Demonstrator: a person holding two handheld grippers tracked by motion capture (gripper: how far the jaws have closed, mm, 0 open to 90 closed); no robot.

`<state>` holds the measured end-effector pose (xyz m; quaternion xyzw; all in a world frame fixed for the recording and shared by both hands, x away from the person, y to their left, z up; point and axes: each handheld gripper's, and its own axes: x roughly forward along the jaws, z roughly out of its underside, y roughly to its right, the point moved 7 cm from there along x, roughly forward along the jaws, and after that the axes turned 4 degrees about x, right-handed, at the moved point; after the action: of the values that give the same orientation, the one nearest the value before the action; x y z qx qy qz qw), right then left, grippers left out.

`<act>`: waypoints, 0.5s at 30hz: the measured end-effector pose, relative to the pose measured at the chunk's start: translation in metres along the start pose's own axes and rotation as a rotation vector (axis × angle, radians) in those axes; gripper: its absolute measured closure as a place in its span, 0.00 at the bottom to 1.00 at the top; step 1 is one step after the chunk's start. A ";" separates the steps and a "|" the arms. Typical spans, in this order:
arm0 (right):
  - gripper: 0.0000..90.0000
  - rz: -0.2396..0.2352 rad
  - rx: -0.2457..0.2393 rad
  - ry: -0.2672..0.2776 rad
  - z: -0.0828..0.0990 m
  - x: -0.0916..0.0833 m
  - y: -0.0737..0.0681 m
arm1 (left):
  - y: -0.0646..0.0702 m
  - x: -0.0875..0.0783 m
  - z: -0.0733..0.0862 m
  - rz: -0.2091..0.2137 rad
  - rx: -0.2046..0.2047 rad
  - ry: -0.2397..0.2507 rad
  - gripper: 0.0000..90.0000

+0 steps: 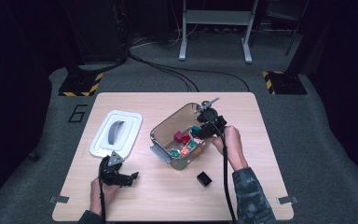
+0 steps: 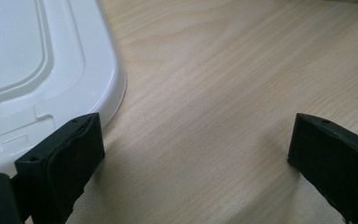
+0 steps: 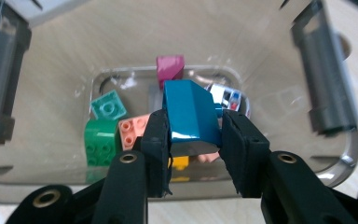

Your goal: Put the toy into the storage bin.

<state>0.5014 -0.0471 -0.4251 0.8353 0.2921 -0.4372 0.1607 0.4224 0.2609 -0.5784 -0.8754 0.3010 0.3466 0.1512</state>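
Holding a teal block (image 3: 189,112) in the right claw (image 3: 193,135), right over the open clear plastic bin (image 1: 161,140) that's sitting mid-worktop (image 1: 242,186). The pads are pinching the block by its two sides, and it's hanging above the other pieces in the bin: a green brick (image 3: 99,142), a peach one (image 3: 133,130), a magenta one (image 3: 170,67).

What I'm worrying about: the block's faces look glossy and I'm only gripping its lower part, so it could be twisting out if I jerk the hand. If it drops from here it probably lands back in the bin, but near the rim it could bounce off onto the worktop. I'm also sitting close to the bin wall, so clipping it and shoving the whole bin is possible.

Left claw (image 2: 191,154) is sitting wide and empty just beside the white lid (image 2: 42,70), low over the worktop. A black cube (image 1: 204,178) is lying loose in front of the bin.
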 end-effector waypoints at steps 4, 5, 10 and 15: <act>0.70 -0.005 0.014 -0.027 0.006 0.002 -0.003 | 0.000 0.000 0.000 0.001 -0.001 0.002 0.04; 0.70 -0.008 0.008 -0.030 0.007 0.001 -0.002 | 0.000 0.000 0.000 0.001 0.000 0.002 0.04; 0.69 -0.027 0.022 -0.034 0.011 -0.001 -0.005 | 0.000 0.000 0.000 0.000 0.001 0.000 0.04; 0.69 -0.028 0.037 -0.028 0.014 -0.004 -0.004 | 0.000 0.000 0.000 0.000 0.000 0.000 0.04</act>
<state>0.4881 -0.0522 -0.4293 0.8277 0.2933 -0.4564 0.1434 0.4224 0.2609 -0.5783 -0.8753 0.3011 0.3467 0.1513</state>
